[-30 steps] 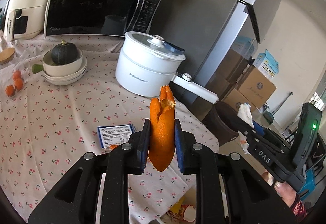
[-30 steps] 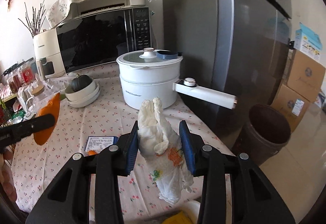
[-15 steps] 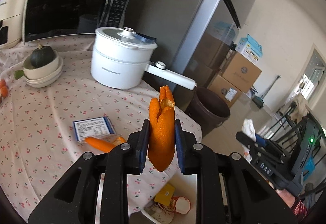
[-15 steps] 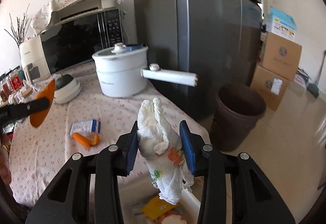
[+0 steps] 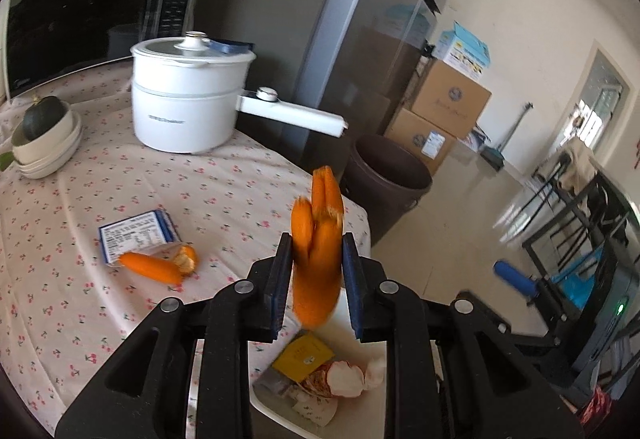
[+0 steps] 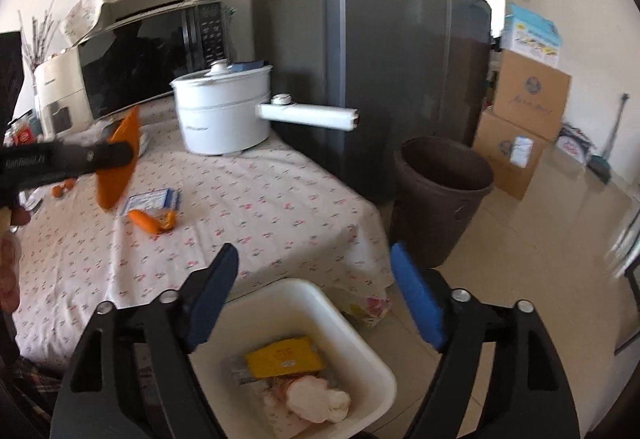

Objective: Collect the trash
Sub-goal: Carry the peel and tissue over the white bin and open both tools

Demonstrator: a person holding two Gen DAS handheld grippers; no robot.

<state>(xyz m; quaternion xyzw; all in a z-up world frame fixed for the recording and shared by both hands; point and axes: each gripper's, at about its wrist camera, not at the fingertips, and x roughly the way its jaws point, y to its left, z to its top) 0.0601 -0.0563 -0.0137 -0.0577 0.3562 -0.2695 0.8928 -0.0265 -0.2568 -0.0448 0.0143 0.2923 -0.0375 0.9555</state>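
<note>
Now that your right gripper (image 6: pixel 314 297) stands with its fingers spread wide and nothing between them, the crumpled tissue it pinched half a second ago is gone from its grasp; a pale wad (image 6: pixel 316 397) lying in the white bin (image 6: pixel 360 327) directly below is most likely that tissue, resting beside a yellow packet (image 6: pixel 284 357). That piece of trash counts as collected.

Your left gripper (image 5: pixel 314 275) is at the same step. Its fingers were clamped on the orange peel (image 5: pixel 316 259) a moment ago; now small gaps show beside the peel, which looks blurred and low between the pads, so I judge it is being let go, though I cannot tell for certain. It hangs over the bin (image 5: pixel 272 411), so a drop should land inside.

On the floral worktop (image 5: pixel 224 199), a second orange peel (image 5: pixel 158 265) lies against a blue-and-white packet (image 5: pixel 138 235), both well apart from the bin. Those look like your next pickups. A white electric pot (image 5: pixel 188 103) and stacked bowls holding a dark squash (image 5: pixel 42 117) are probably not trash. A brown waste bin (image 6: pixel 440 195) stands on the floor beside the fridge (image 6: pixel 400 39).
</note>
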